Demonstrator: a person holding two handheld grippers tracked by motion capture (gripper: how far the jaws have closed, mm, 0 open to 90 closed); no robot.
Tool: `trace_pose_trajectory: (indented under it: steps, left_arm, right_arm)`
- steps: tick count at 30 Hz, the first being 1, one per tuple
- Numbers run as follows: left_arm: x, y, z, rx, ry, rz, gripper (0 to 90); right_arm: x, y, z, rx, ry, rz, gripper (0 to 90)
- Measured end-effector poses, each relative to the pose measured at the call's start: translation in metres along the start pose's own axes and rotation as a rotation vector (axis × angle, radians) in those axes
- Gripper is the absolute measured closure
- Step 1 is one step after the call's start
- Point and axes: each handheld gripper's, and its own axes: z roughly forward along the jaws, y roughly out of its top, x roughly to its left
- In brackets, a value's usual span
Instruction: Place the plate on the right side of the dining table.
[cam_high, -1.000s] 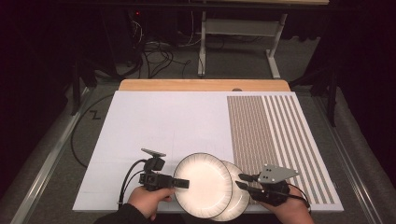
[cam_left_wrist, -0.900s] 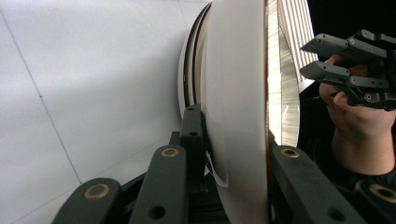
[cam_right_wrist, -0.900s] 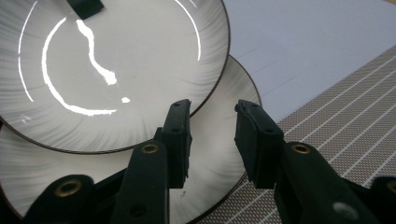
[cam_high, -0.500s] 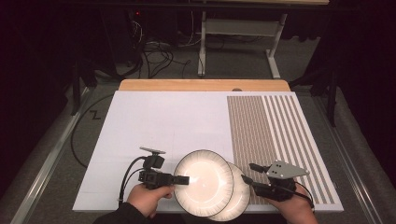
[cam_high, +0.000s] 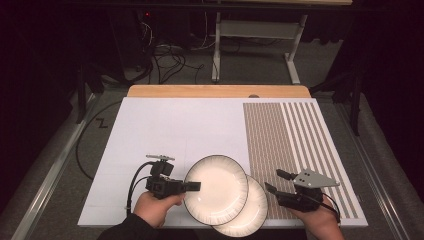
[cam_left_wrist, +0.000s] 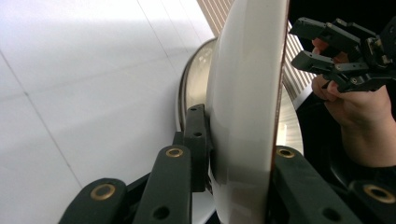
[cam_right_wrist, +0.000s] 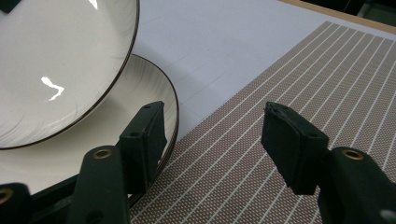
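Upper plate (cam_high: 216, 189) clamped at its left rim by left gripper (cam_high: 192, 186), lifted clear of lower plate (cam_high: 250, 210) at table's (cam_high: 165, 130) near edge. Right gripper (cam_high: 277, 182) drawn back rightward, jaws wide, empty. Probably separating the stack.

Your right gripper (cam_high: 274, 183) has let go of the lower plate (cam_high: 252, 210) and drawn back to the right; its fingers (cam_right_wrist: 289, 140) now stand spread over the striped mat (cam_high: 290, 145), clear of the rim. Your left gripper (cam_high: 192, 186) has raised the upper plate (cam_high: 216, 189) and carried it slightly leftward off the lower one.
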Motion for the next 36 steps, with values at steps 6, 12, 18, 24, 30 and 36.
trace_pose_trajectory:
  steps: [6,12,18,24,30,36]
  left_arm:
    - [0.005,0.002,-0.001,-0.051,0.008,0.039,77.6]
    - [0.009,0.006,-0.003,-0.113,0.023,0.097,77.5]
    - [0.012,0.007,-0.004,-0.182,0.032,0.149,77.7]
    - [0.01,0.002,-0.004,-0.266,0.055,0.237,77.5]
    - [0.005,-0.005,-0.002,-0.335,0.059,0.32,77.4]
    - [0.01,-0.013,-0.002,-0.385,0.035,0.328,77.2]
  right_arm:
    - [-0.005,-0.001,-0.003,-0.018,-0.017,0.024,39.9]
    - [-0.006,-0.001,-0.006,-0.031,-0.032,0.027,37.9]
    - [-0.01,-0.002,-0.009,-0.044,-0.053,0.039,34.5]
    - [-0.013,-0.003,-0.013,-0.06,-0.066,0.045,30.8]
    - [-0.016,-0.004,-0.013,-0.069,-0.074,0.052,25.9]
    - [-0.02,-0.004,-0.016,-0.099,-0.094,0.082,17.8]
